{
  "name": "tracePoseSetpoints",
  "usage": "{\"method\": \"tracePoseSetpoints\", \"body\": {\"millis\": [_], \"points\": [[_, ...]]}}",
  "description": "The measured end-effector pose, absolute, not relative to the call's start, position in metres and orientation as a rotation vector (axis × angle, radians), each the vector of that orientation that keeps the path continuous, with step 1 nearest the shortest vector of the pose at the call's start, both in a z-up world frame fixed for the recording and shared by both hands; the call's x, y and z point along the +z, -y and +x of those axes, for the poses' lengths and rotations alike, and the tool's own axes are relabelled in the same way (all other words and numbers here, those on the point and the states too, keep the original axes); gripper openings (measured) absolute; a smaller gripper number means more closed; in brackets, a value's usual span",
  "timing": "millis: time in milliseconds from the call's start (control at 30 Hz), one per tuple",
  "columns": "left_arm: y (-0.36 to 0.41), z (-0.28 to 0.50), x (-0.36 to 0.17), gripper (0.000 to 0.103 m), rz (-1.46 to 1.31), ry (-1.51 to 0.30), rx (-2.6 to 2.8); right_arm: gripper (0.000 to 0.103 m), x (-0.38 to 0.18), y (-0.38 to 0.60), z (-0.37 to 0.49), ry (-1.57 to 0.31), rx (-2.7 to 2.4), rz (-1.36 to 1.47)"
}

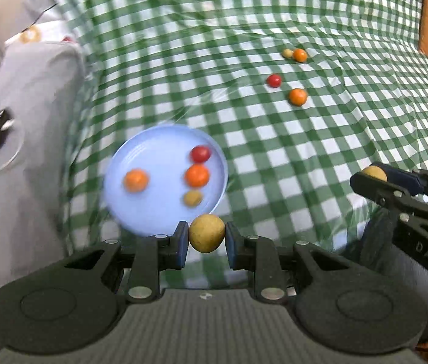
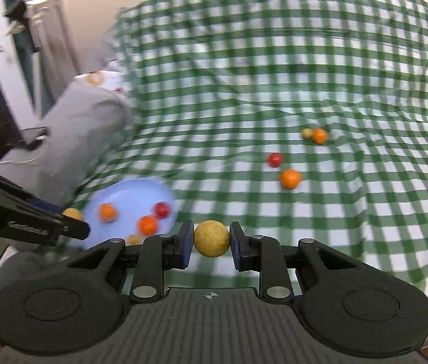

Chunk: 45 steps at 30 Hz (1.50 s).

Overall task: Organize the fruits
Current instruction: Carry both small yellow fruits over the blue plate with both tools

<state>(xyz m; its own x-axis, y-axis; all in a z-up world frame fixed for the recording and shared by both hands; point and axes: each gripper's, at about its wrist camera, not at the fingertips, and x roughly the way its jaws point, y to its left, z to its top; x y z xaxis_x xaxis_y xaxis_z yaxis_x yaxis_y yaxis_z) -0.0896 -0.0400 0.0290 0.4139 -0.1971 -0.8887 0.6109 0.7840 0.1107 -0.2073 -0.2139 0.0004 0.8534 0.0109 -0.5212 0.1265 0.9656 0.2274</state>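
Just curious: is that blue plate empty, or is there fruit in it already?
Not empty. The blue plate holds four small fruits: two orange ones, a red one and a yellowish one.

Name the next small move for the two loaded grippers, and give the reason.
Probably carry both over the blue plate and release there. The left gripper and right gripper each pinch a yellow fruit, and the plate already holds four fruits while four still lie on the checked cloth.

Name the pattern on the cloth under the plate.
Green-and-white check cloth, clearest in the left wrist view.
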Motion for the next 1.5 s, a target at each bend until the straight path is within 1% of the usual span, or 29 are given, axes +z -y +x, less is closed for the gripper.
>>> {"method": "tracePoseSetpoints", "body": {"millis": [233, 433, 767, 1500], "points": [[-0.019, -0.120, 0.043, 0.028, 0.402, -0.992, -0.476, 0.027, 0.009, 0.153, -0.237, -0.554, 0.006, 0.209], [-0.045, -0.135, 0.050, 0.028, 0.363, -0.970, -0.472, 0.027, 0.015, 0.132, -0.249, -0.549, 0.014, 0.166], [-0.058, -0.140, 0.054, 0.028, 0.328, -0.949, -0.477, 0.027, 0.022, 0.121, -0.255, -0.538, 0.006, 0.135], [-0.057, -0.127, 0.048, 0.028, 0.314, -0.975, -0.466, 0.027, 0.012, 0.127, -0.244, -0.576, 0.014, 0.133]]}}
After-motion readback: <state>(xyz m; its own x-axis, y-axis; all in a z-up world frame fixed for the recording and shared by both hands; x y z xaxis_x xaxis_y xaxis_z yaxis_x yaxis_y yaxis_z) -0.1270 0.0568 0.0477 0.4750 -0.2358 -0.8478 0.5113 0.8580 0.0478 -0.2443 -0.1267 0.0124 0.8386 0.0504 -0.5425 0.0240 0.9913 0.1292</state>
